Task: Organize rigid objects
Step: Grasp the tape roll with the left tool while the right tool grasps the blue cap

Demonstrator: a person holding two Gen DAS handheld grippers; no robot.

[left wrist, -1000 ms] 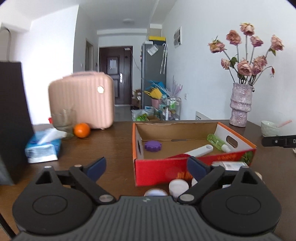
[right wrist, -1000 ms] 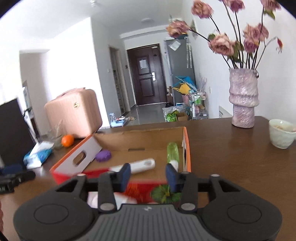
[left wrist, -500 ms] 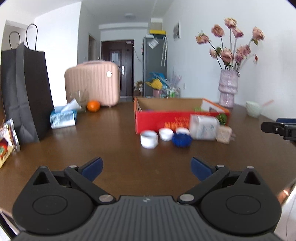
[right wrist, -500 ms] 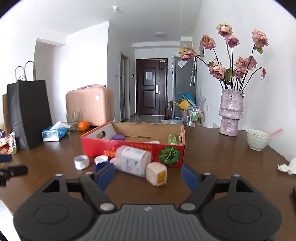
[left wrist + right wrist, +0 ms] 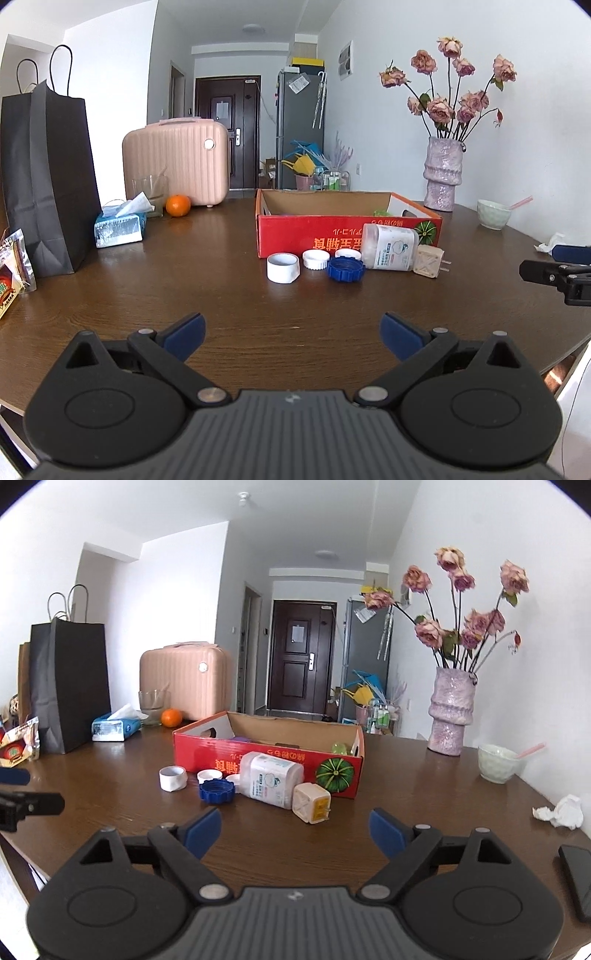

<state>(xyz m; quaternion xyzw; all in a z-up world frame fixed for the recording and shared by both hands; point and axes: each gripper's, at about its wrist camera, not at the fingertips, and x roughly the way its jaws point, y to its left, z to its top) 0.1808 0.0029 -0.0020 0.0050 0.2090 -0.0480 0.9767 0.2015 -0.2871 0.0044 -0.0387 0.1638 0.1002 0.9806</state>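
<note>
While the left gripper [image 5: 291, 334] hangs spread and empty, short of the red cardboard box [image 5: 347, 230], 3 white caps [image 5: 282, 267], a blue cap [image 5: 345, 268], a lying white bottle [image 5: 389, 248] and a beige plug [image 5: 428, 261] line its front wall, likely awaiting boxing.

From the right wrist, the right gripper [image 5: 295, 829] is equally spread and empty; the plug [image 5: 311, 802] lies nearest, unobstructed, while a crumpled tissue [image 5: 563, 811] sits well apart.

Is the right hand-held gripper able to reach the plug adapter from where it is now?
Probably yes: the right hand-held gripper is open, and only bare table lies before the plug adapter.

Black ribbed tool [image 5: 291, 334], blue pads [image 5: 184, 334], silver screws
</note>
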